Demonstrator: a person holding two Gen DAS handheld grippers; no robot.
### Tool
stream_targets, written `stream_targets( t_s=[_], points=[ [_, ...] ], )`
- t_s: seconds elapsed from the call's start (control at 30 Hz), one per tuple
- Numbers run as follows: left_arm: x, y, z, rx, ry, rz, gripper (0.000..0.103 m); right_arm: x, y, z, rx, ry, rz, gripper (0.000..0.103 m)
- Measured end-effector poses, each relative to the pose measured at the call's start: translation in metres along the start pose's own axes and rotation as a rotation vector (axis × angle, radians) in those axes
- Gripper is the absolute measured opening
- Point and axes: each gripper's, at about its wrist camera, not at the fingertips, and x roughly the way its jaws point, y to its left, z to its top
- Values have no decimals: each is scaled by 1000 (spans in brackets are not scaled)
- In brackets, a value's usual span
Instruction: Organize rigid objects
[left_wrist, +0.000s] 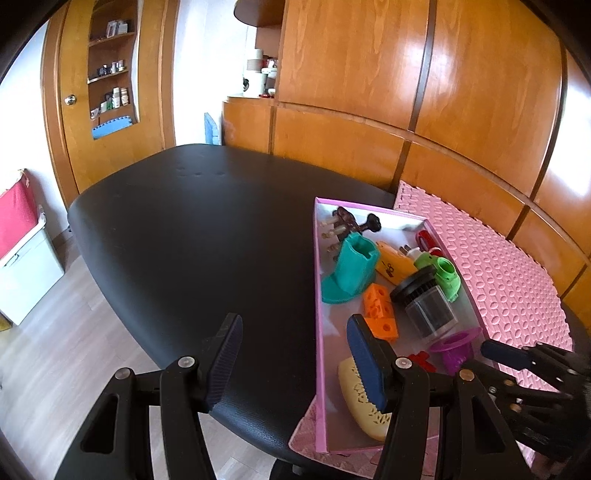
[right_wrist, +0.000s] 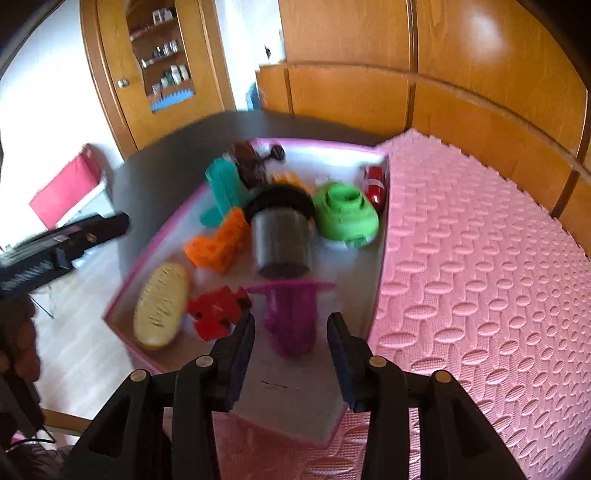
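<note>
A pink-rimmed box (left_wrist: 320, 295) (right_wrist: 155, 240) holds several rigid objects: a teal piece (left_wrist: 351, 269), an orange block (left_wrist: 378, 310) (right_wrist: 218, 243), a dark cylinder (left_wrist: 424, 299) (right_wrist: 282, 236), a green part (left_wrist: 443, 273) (right_wrist: 345, 214), a purple funnel-shaped piece (left_wrist: 452, 349) (right_wrist: 291, 317), a red piece (right_wrist: 218, 310) and a cream oval (left_wrist: 360, 398) (right_wrist: 160, 306). My left gripper (left_wrist: 293, 365) is open and empty, over the box's left wall. My right gripper (right_wrist: 291, 363) is open and empty, just above the near end of the purple piece; it also shows in the left wrist view (left_wrist: 509, 354).
The box lies on a pink foam mat (right_wrist: 480, 258) (left_wrist: 498, 258) beside a black padded table top (left_wrist: 199, 240). Wooden cabinets (left_wrist: 369, 74) stand behind. A white bin with a red lid (left_wrist: 22, 254) sits on the floor at left.
</note>
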Motion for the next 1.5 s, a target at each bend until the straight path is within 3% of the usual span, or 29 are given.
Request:
stream_targets(
  t_s=[0.2, 0.37, 0.57, 0.67, 0.93, 1.1, 1.23, 1.33, 1.5],
  points=[
    [-4, 8, 3, -16, -18, 18, 60, 1, 36, 12, -53, -11, 141, 40],
    [-6, 17, 4, -37, -24, 33, 60, 35, 71, 17, -87, 77, 229, 40],
    [-5, 17, 2, -35, -22, 35, 63, 48, 78, 14, -120, 57, 115, 39],
    [-4, 12, 0, -28, -15, 24, 65, 49, 78, 13, -152, 38, 15, 39],
    [-12, -3, -1, 1, -40, 15, 77, 46, 64, 15, -105, 43, 37, 40],
    [-19, -7, 0, 7, -57, 28, 84, 13, 57, 12, -80, -53, 34, 41],
    [-22, -13, -3, 15, -50, 23, 90, -9, 48, 7, -34, -120, -43, 43],
    [-27, -21, -8, 22, -51, 11, 101, -22, 36, 3, 24, -159, -125, 43],
    [-35, -35, -15, 31, -56, -25, 103, -30, 16, -2, 128, -162, -226, 43]
  ],
)
